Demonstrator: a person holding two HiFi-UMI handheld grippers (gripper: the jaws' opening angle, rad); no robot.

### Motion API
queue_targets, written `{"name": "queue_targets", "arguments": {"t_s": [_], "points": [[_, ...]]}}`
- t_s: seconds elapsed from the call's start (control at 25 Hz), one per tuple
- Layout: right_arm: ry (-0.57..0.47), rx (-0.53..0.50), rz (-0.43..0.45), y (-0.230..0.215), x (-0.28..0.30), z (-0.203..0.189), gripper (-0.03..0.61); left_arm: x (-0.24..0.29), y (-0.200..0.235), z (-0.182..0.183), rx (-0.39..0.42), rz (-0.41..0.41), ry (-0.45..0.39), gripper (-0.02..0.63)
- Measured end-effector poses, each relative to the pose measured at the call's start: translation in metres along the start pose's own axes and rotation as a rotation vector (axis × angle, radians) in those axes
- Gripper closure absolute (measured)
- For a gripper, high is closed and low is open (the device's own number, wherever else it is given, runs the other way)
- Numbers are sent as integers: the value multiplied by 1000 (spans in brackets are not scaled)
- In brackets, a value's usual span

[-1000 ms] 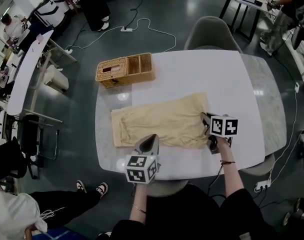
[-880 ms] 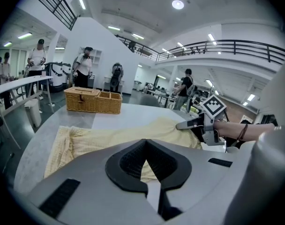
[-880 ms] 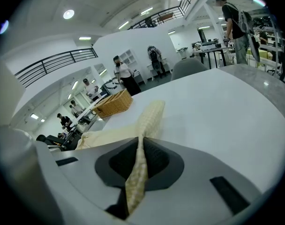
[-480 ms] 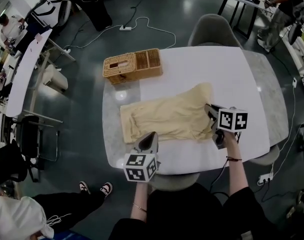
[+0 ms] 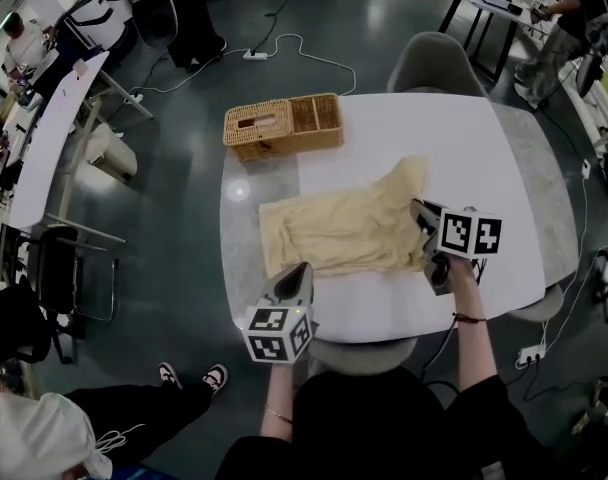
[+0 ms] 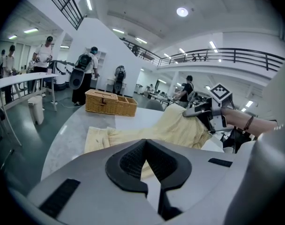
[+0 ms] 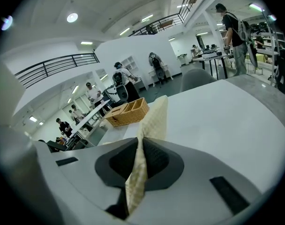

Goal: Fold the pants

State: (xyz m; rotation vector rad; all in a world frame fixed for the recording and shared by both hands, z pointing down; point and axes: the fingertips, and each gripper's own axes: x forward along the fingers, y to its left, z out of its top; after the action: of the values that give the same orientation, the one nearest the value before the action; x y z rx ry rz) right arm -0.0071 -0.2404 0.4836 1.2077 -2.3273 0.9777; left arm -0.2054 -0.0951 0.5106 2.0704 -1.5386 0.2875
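Observation:
Pale yellow pants (image 5: 339, 230) lie lengthwise across the white table (image 5: 454, 133). My right gripper (image 5: 420, 214) is shut on their right end and holds it lifted off the table. In the right gripper view the cloth (image 7: 156, 112) runs up from between the pads of that gripper (image 7: 141, 143). My left gripper (image 5: 301, 268) hovers at the pants' front edge, left of the middle. In the left gripper view its tips (image 6: 145, 142) meet, and I see no cloth pinched between them. The pants (image 6: 177, 125) spread out beyond it.
A wicker basket (image 5: 284, 126) stands at the table's far left corner. It also shows in the left gripper view (image 6: 109, 103) and in the right gripper view (image 7: 128, 112). A grey chair (image 5: 439, 63) is at the far side. People stand by desks around the room.
My right gripper has risen with the pants' right end, which now stands higher and further over the cloth. My left gripper has slid left along the front edge.

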Motion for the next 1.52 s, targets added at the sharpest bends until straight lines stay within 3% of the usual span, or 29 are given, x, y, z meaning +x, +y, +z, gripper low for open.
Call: {"name": "queue_targets", "arguments": {"t_s": [1.0,1.52], "points": [[-40,-100,105,140,32,9,549,-51,80,-4,-32,19,-36,606],[56,-205,144,201,84,-20,548,-71,109,-16,-72,54,-40,606]]}}
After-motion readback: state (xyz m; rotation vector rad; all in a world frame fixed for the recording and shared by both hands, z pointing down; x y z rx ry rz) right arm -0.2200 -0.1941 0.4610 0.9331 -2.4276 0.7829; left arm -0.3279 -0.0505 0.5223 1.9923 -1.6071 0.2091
